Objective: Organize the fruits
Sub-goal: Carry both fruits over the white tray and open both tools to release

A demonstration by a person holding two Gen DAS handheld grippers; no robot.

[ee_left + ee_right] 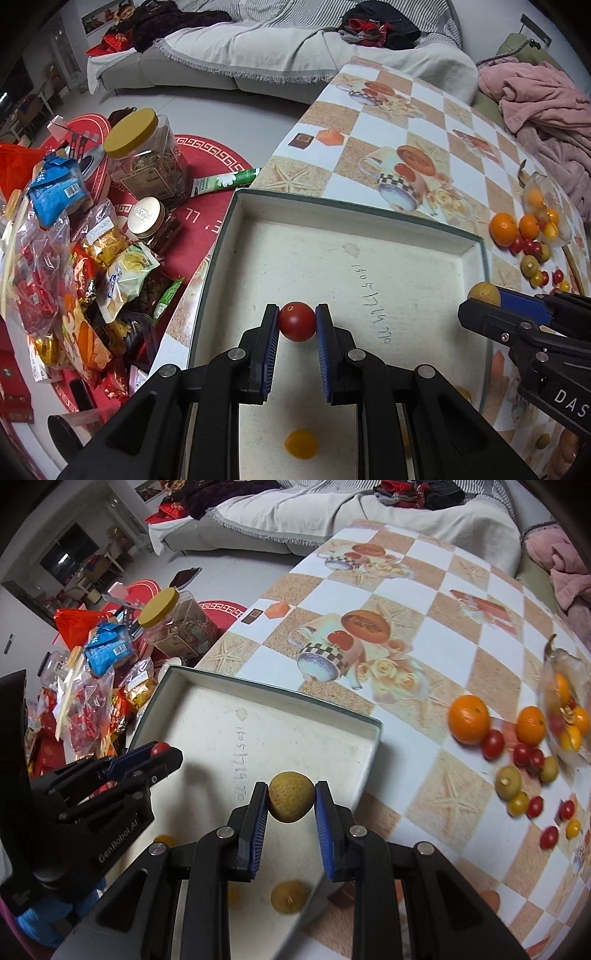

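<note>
Our left gripper (297, 322) pinches a soft, easily burst tomato (296, 320) across its middle while our right gripper (291, 802) clamps a firmer longan (290, 800).

I read "GenRobot.AI" in white on the black body of the left gripper (162, 755), seen from the right wrist. From the left wrist, the right gripper (480, 295) carries white letters "DAS", cut off by the frame edge. Inside the box (406, 258) a handwritten number runs along the floor; it looks like "1605176470", though I cannot be sure. Snack packet labels are too small to read.
</note>
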